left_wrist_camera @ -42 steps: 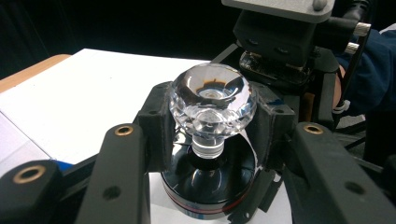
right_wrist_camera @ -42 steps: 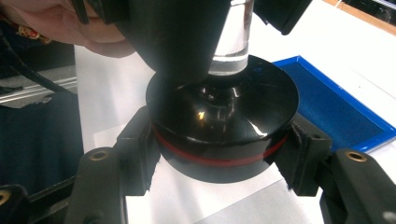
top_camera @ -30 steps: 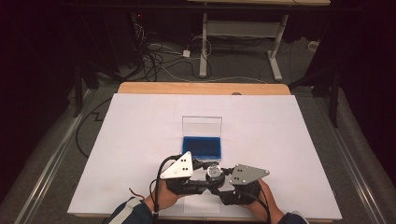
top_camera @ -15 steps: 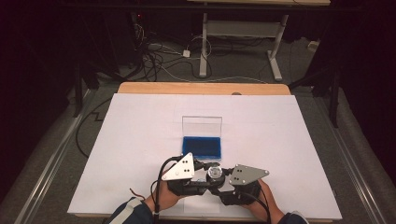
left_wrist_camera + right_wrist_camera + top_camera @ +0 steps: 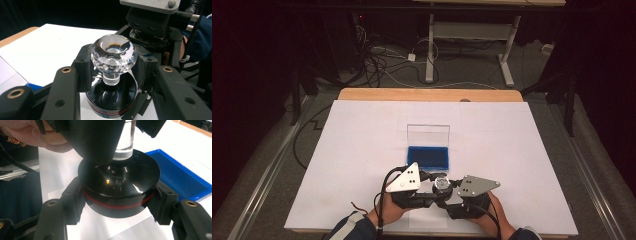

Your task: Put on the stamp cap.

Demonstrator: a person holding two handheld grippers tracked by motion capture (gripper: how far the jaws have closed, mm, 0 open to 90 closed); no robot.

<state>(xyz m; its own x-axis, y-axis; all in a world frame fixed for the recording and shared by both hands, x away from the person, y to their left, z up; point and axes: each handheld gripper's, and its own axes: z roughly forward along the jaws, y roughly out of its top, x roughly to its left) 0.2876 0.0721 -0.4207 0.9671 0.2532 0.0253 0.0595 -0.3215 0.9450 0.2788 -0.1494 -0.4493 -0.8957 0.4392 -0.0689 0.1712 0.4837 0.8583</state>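
A small round black bottle (image 5: 120,185) with a red band stands near the table's front edge. My right gripper (image 5: 117,205) is shut on its body, one pad on each side. A faceted clear glass stopper (image 5: 113,53) sits in the bottle's neck above the black body (image 5: 112,98). My left gripper (image 5: 113,67) is shut on the stopper's head. In the high view both grippers meet at the stopper (image 5: 441,183), the left gripper (image 5: 435,184) coming from the left and the right gripper (image 5: 447,192) from the right. A hand holds each one.
A shallow blue-lined case (image 5: 428,156) with an upright clear lid (image 5: 428,135) lies just beyond the bottle; its blue edge (image 5: 180,177) is close on the right gripper view's right. White paper (image 5: 362,150) covers the table, with a wooden strip (image 5: 427,94) at the back.
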